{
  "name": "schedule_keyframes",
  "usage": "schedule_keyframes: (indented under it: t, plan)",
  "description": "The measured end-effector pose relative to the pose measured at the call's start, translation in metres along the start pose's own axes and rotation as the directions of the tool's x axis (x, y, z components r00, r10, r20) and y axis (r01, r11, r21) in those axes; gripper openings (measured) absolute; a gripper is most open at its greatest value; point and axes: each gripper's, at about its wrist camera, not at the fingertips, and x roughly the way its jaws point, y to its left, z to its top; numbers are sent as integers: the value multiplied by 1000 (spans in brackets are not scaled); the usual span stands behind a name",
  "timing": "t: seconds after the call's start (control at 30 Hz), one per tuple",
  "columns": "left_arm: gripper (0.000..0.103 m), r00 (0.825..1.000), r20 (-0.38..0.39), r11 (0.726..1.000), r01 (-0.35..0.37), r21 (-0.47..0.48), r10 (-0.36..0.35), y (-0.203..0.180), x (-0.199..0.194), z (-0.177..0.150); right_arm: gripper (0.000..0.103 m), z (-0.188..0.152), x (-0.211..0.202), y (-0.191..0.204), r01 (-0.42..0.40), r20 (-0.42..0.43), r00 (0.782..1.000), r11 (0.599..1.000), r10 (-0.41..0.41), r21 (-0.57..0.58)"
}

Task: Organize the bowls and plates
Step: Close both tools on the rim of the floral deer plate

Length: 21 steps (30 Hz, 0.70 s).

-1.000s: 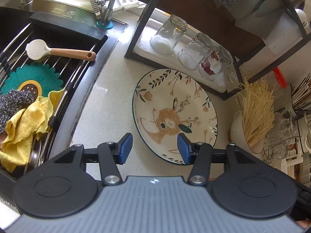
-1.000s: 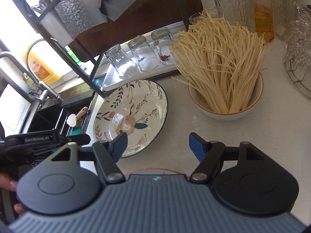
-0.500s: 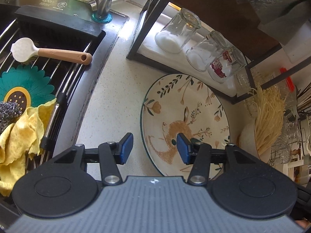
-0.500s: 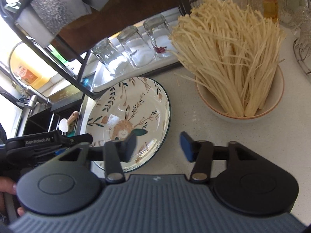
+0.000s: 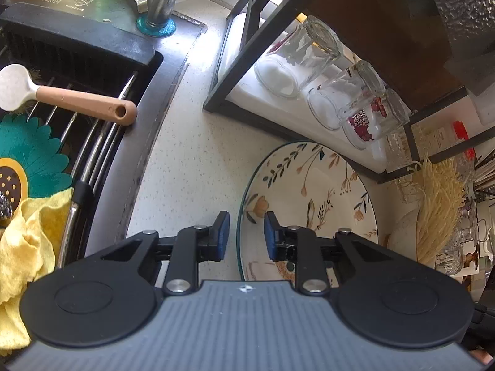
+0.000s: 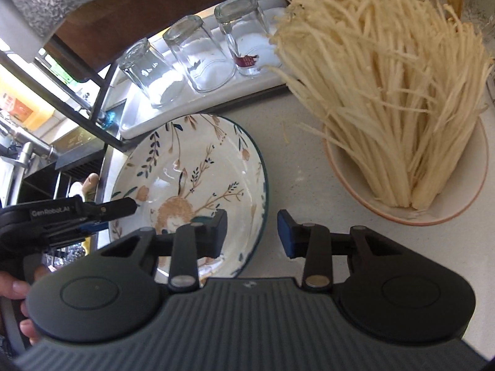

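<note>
Two fisheye cameras, one on each handheld gripper, look steeply down along their fingers from close above a kitchen counter (image 5: 198,167). The left view takes in the sink (image 5: 92,61); the right, a bowl (image 6: 448,204). Both share the painted plate (image 5: 309,198) and upturned glasses (image 6: 198,58).
</note>
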Motion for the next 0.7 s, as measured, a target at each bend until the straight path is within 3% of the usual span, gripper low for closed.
schedule_keyframes:
  t: [0.23, 0.7]
  plan:
    - [22, 1000, -3, 1000, 26, -1, -26, 1, 8, 6, 26, 4, 7, -4, 0, 33, 999, 999, -1, 50]
    - [22, 999, -9, 998, 52, 22, -52, 3, 16, 21, 25, 8, 16, -8, -20, 45, 999, 995, 16, 96]
